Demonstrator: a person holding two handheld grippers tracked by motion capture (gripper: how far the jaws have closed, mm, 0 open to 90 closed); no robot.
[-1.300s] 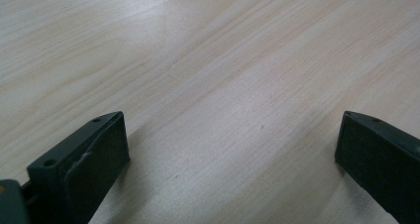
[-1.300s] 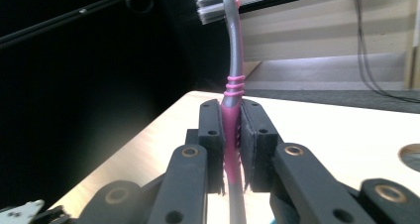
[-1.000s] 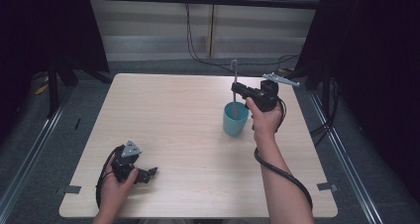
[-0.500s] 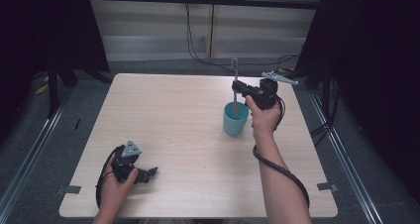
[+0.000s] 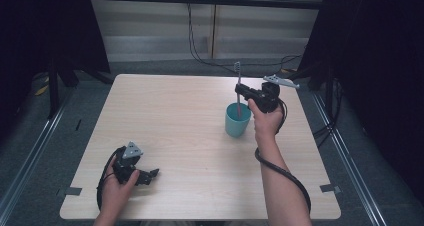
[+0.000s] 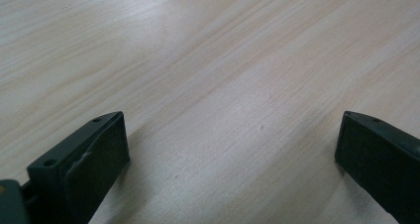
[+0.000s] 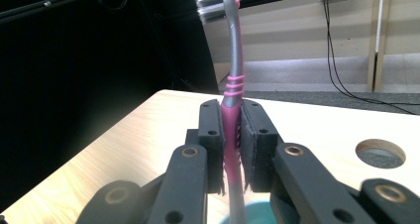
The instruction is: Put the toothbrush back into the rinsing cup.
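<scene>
The right gripper [image 5: 243, 91] is hovering over the table [image 5: 180, 116] near its right edge, toward the far right corner, and its jaws are pressing tight on a toothbrush [image 5: 238, 88] with nothing but the handle between them. In the right gripper view the two black pads are squeezing the pink grip section of the toothbrush [image 7: 232, 120], which is standing upright, its grey neck rising out of the top of that view and its lower end pointing down toward the teal rim below. In the high view the toothbrush is standing above a teal cup [image 5: 237, 119], head end up, and its lower end is reaching down to the cup's mouth; whether it is touching the inside I cannot tell. The cup is standing upright on the table, just beside the right hand [image 5: 265, 122], on the side toward the table's middle. The left gripper [image 5: 147, 175] is resting low at the near left corner of the table, well apart from the cup. In the left gripper view its jaws are standing wide apart, with bare light wood between them and nothing in their grasp. A round hole [image 7: 380, 153] is showing in the tabletop in the right gripper view.
</scene>
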